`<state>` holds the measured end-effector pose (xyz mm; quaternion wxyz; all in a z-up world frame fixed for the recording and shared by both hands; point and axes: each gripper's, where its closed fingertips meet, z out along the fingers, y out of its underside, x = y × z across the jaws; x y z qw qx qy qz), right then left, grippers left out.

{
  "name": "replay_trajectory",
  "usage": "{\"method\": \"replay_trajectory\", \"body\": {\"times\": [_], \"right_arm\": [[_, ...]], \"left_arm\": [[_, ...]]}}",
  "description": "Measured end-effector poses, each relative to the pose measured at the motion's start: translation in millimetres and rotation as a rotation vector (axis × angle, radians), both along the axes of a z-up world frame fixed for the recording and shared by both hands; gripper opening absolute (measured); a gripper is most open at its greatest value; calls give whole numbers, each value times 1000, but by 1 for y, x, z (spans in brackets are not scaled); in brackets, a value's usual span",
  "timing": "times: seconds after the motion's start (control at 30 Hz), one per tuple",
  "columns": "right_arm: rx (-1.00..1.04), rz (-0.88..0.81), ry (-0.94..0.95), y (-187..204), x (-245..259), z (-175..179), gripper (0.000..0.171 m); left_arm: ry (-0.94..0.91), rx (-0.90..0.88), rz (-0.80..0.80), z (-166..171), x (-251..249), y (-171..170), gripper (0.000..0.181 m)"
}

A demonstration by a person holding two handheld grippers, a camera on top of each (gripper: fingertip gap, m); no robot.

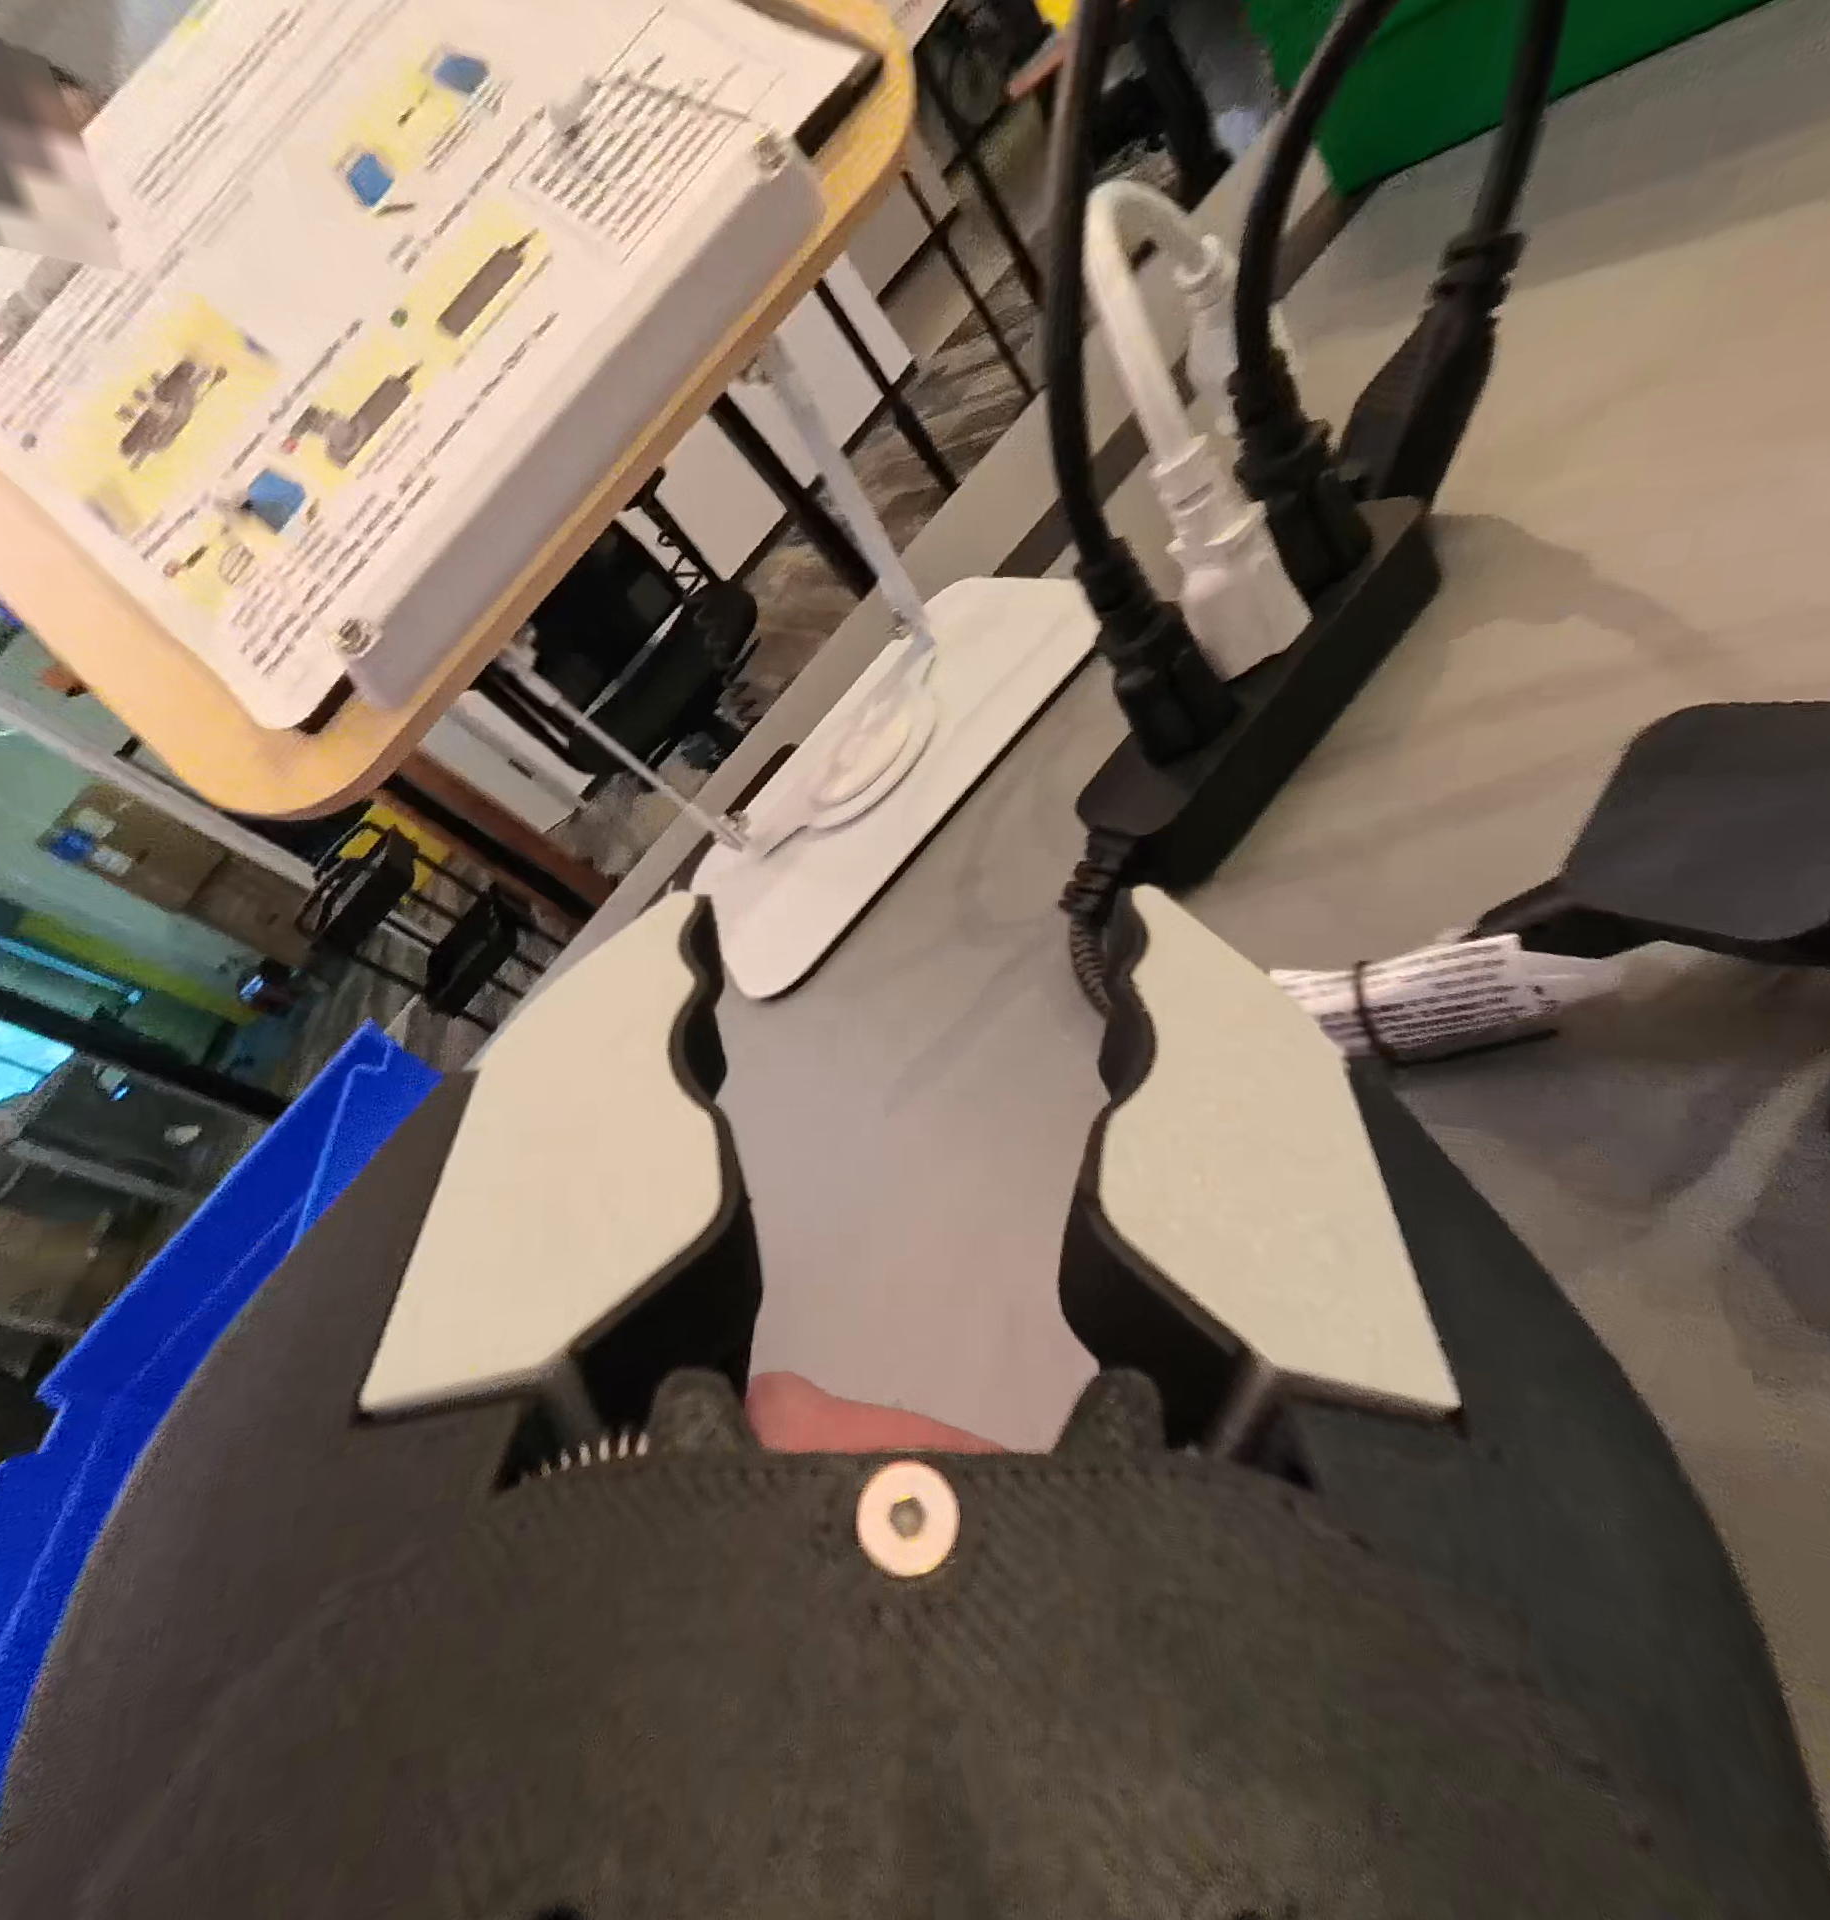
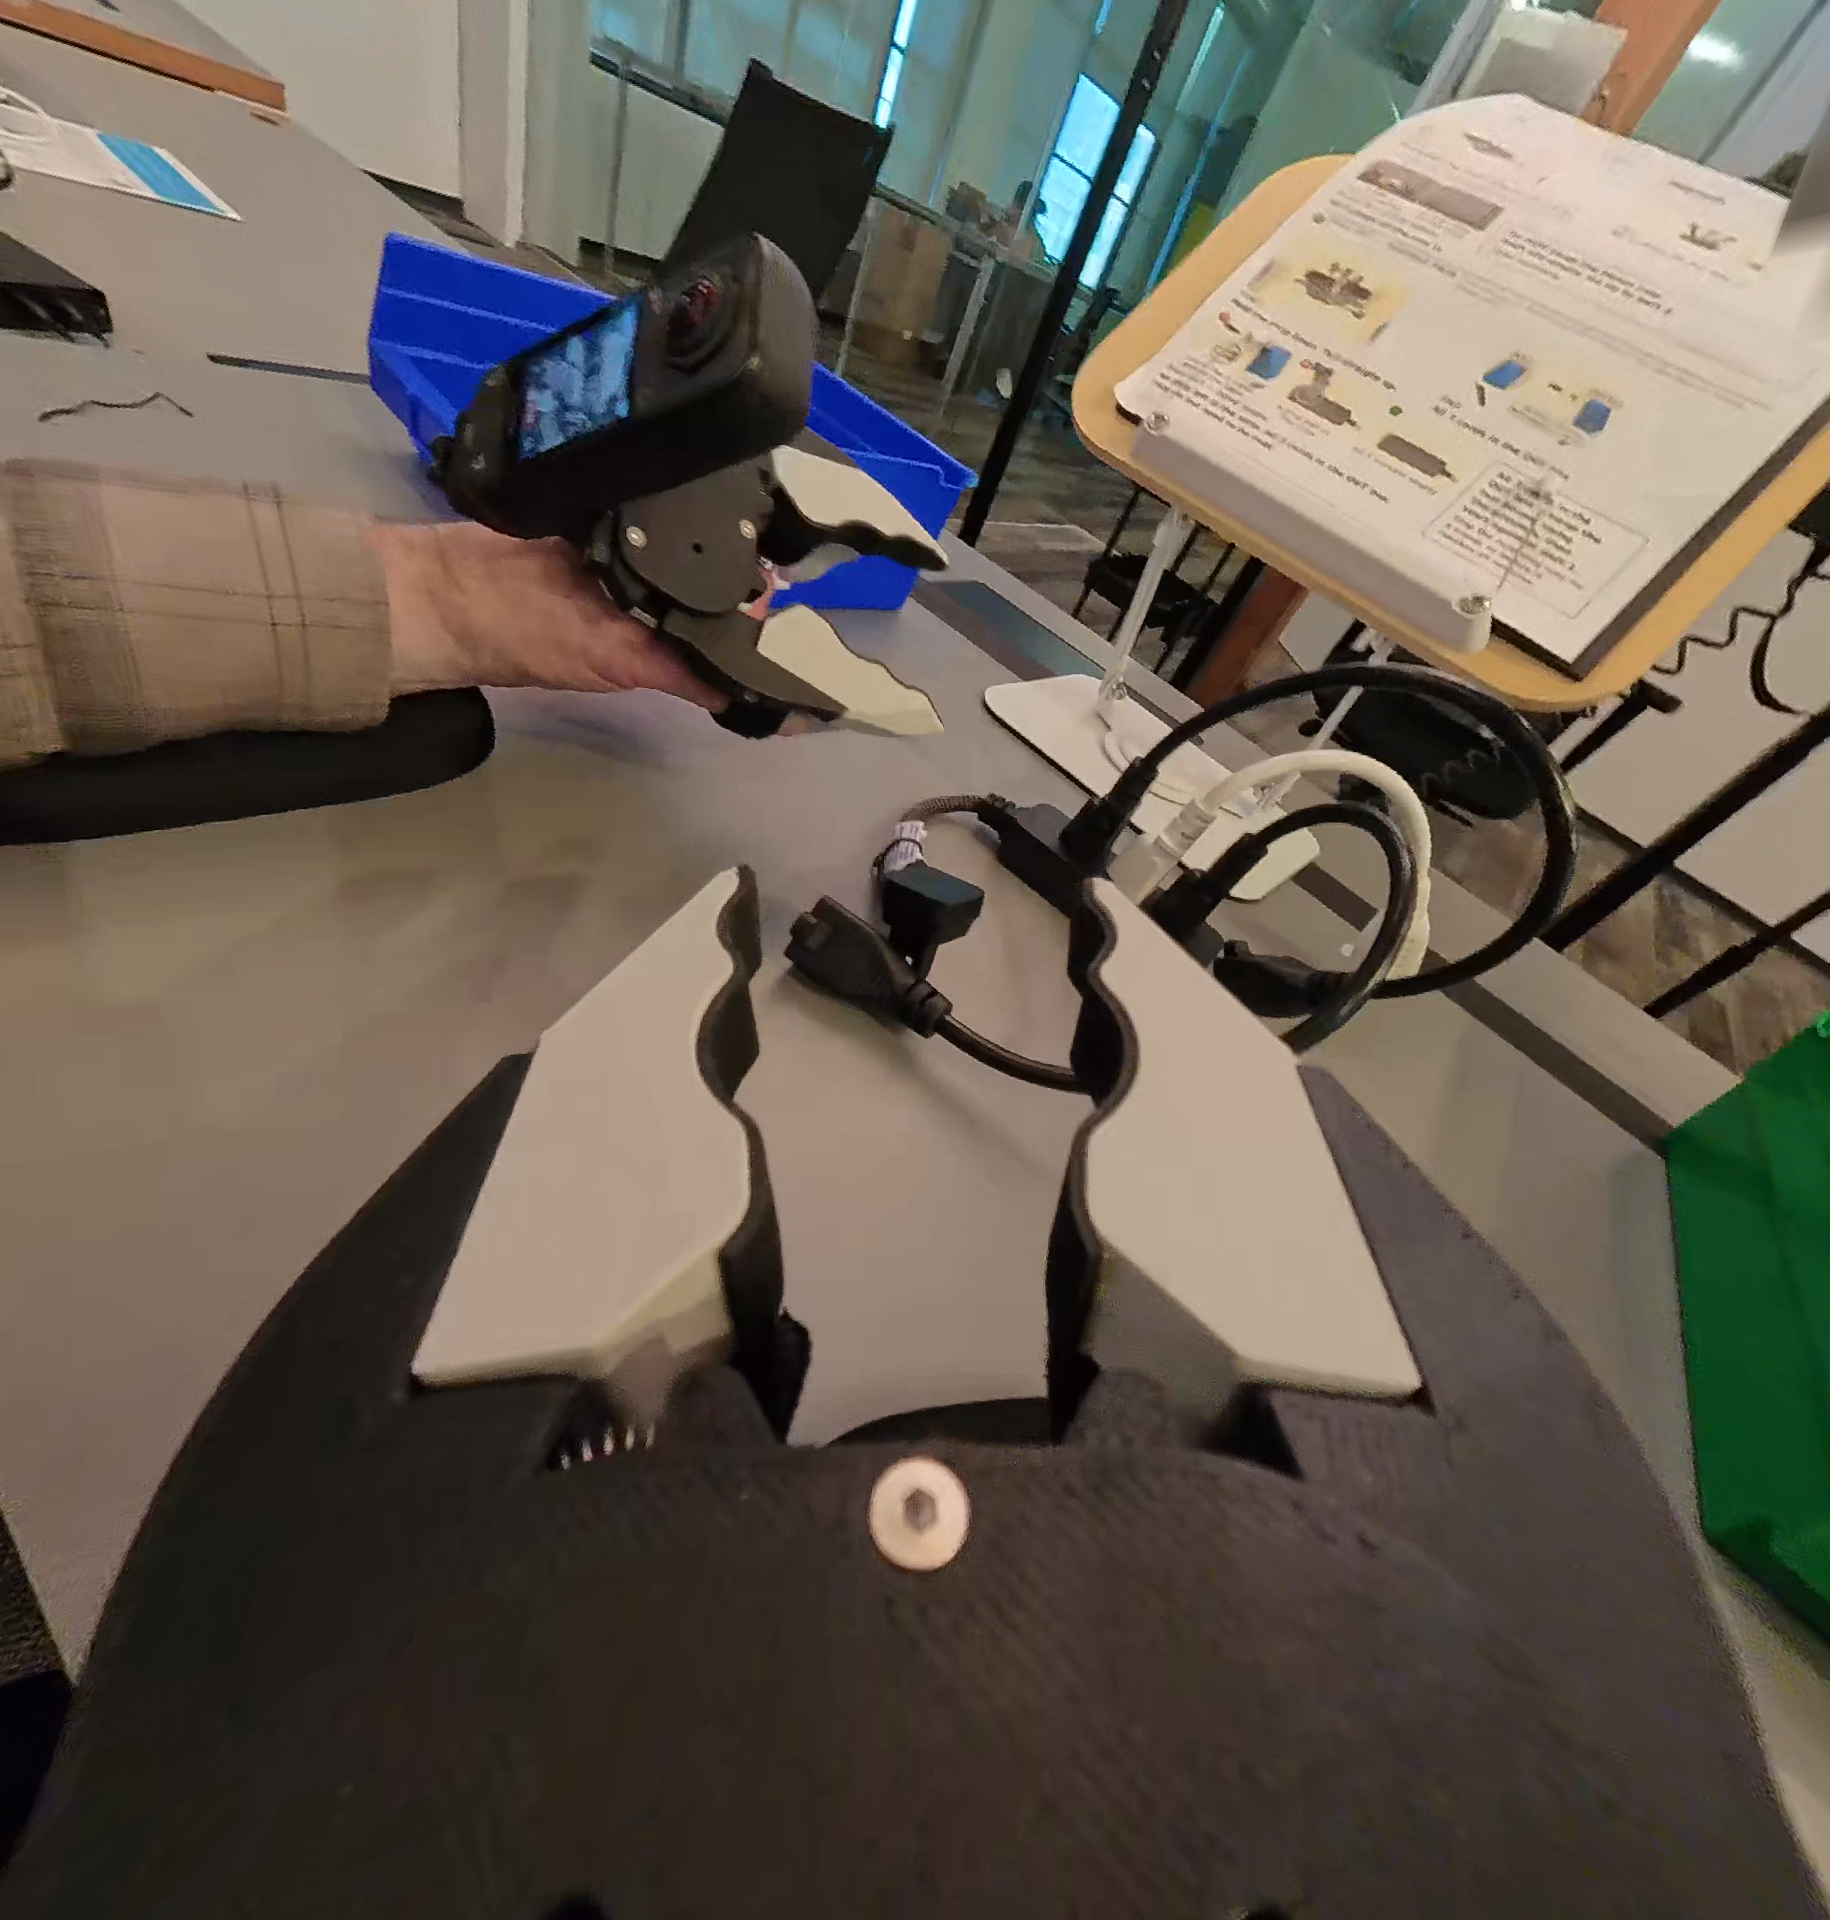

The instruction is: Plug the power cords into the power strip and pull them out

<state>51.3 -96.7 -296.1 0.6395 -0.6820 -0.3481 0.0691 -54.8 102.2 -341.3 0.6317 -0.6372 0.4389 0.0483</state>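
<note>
Both claws stand with their fingers apart and nothing between them. From its own camera, the left claw [image 1: 911,925] hovers over the grey tabletop [image 1: 1617,499], aimed toward 12 o'clock at the white base plate [image 1: 890,790] of a document stand. The black power strip [image 1: 1295,686] lies at about 1 o'clock from it, flat on the tabletop, with two black cords [image 1: 1082,499] and one white cord [image 1: 1212,540] plugged in upright (a third black plug sits behind the white one). A bundle of white tags [image 1: 1430,997] tied by a black band lies at 3 o'clock.

From the other camera, the right claw [image 2: 916,894] hangs above a loose black plug [image 2: 854,961] and a second black connector [image 2: 932,899], both lying on the tabletop just ahead of its tips. The power strip [image 2: 1036,852] sits just beyond them at 1 o'clock, partly hidden by the right finger. At 10 o'clock a hand [image 2: 516,613] in a plaid sleeve [image 2: 163,603] holds the left claw [image 2: 890,623] over the tabletop. A blue bin [image 2: 443,332] stands behind it and a green bin [image 2: 1784,1299] at 3 o'clock. The instruction sheet [image 2: 1493,343] on the stand carries pictures and print, too blurred to read.
</note>
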Motion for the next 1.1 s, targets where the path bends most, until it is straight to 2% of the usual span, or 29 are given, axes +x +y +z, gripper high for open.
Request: {"method": "replay_trajectory", "body": {"times": [0.13, 0.27, 0.4, 0.57, 0.93, 1.1], "right_arm": [[37, -115, -43, 13, 30, -2, 64], [-11, -188, 35, 25, 66, -11, 70], [-111, -138, 121, 23, 71, -30, 70], [-107, -68, 137, 37, 59, -27, 67], [27, -115, 232, 110, 82, 32, 63], [93, -144, 253, 130, 90, 64, 64]], "left_arm": [[-36, -42, 19, -7, 0, 3, 71], [-172, -108, -62, 3, 15, -13, 70], [-243, -151, -105, 5, 24, -24, 71], [-260, -121, -123, 10, 31, -33, 71], [-299, -139, -107, 9, 27, -27, 70], [-336, -131, -87, 15, 19, -23, 69]]}}
